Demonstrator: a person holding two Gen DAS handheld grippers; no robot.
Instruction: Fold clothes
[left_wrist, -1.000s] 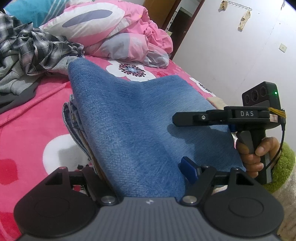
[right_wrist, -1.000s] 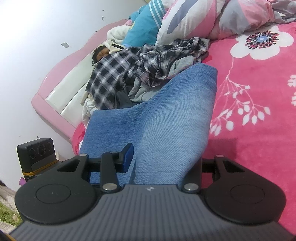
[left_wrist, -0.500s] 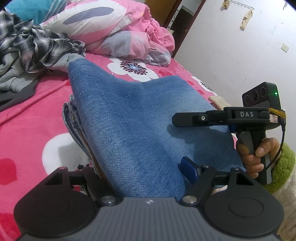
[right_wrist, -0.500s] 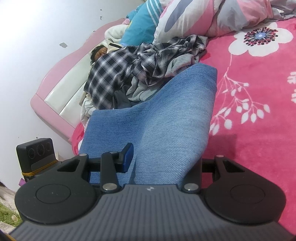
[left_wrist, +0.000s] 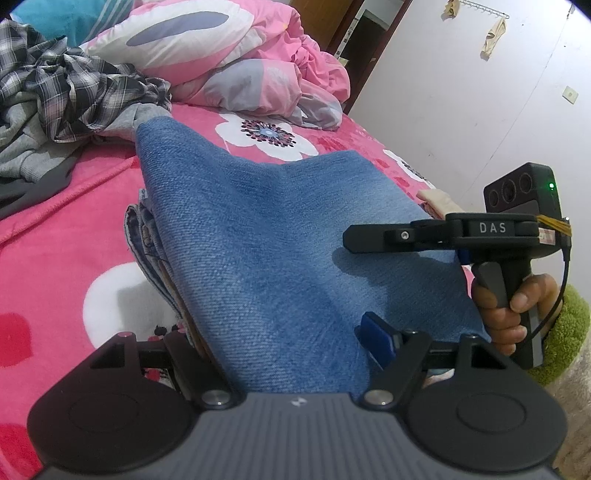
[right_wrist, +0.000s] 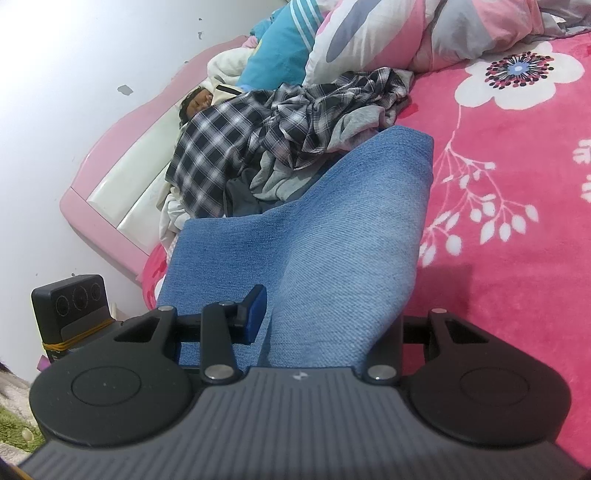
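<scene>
A folded pair of blue jeans (left_wrist: 266, 236) lies on the pink flowered blanket (left_wrist: 55, 229), its far end lifted in a fold. My left gripper (left_wrist: 284, 354) is shut on the near edge of the jeans. My right gripper (right_wrist: 325, 328) is shut on the other near edge of the jeans (right_wrist: 343, 236). The right gripper also shows from the side in the left wrist view (left_wrist: 443, 234), held by a hand. One blue pad (right_wrist: 255, 314) of the right gripper stands beside the cloth.
A heap of plaid and grey clothes (left_wrist: 66, 92) lies behind the jeans, also in the right wrist view (right_wrist: 280, 147). A pink duvet (left_wrist: 240, 62) is bunched at the back. A person (right_wrist: 199, 103) sleeps by the pink headboard. A green rug (left_wrist: 561, 332) lies on the floor.
Both views have drifted slightly; the clothes heap and duvet sit a little lower in the frames. Both grippers keep their hold on the jeans.
</scene>
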